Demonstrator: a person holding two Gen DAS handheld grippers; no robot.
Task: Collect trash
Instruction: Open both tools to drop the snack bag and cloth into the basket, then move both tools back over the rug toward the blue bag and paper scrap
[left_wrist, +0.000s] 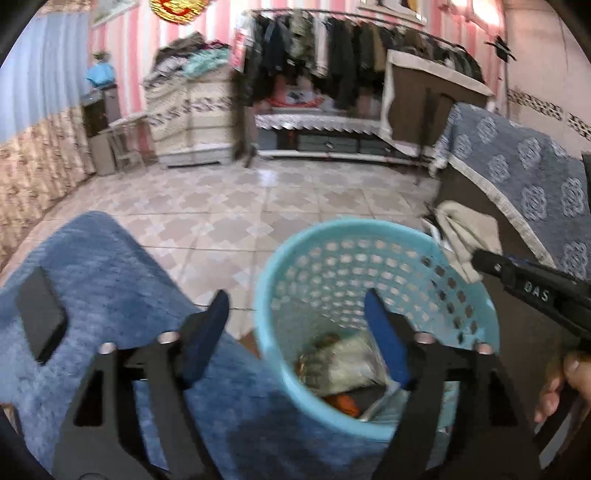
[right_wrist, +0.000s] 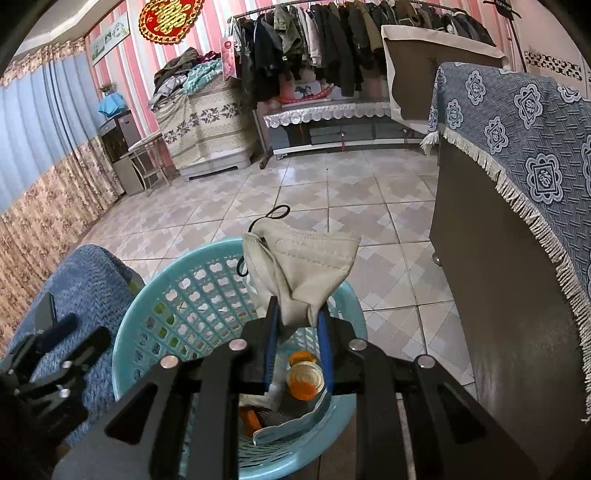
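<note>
A light blue perforated basket (left_wrist: 373, 236) (right_wrist: 173, 280) stands on the tiled floor with trash inside: an orange-capped bottle (right_wrist: 304, 378), a blue mask (right_wrist: 291, 424) and wrappers (left_wrist: 343, 365). My right gripper (right_wrist: 297, 312) is shut on a beige face mask (right_wrist: 303, 258) and holds it above the basket; the mask also shows in the left wrist view (left_wrist: 461, 229), with the right gripper (left_wrist: 484, 260) beside the basket's right rim. My left gripper (left_wrist: 295, 310) is open and empty, over the basket's near left rim; it shows at the lower left in the right wrist view (right_wrist: 66, 332).
A blue rug-covered seat (left_wrist: 110, 266) (right_wrist: 88, 280) with a black phone (left_wrist: 40, 314) lies left of the basket. A dark cabinet under a blue patterned cloth (right_wrist: 517, 155) stands on the right. A clothes rack (right_wrist: 351, 44) and covered furniture (right_wrist: 207, 122) line the far wall.
</note>
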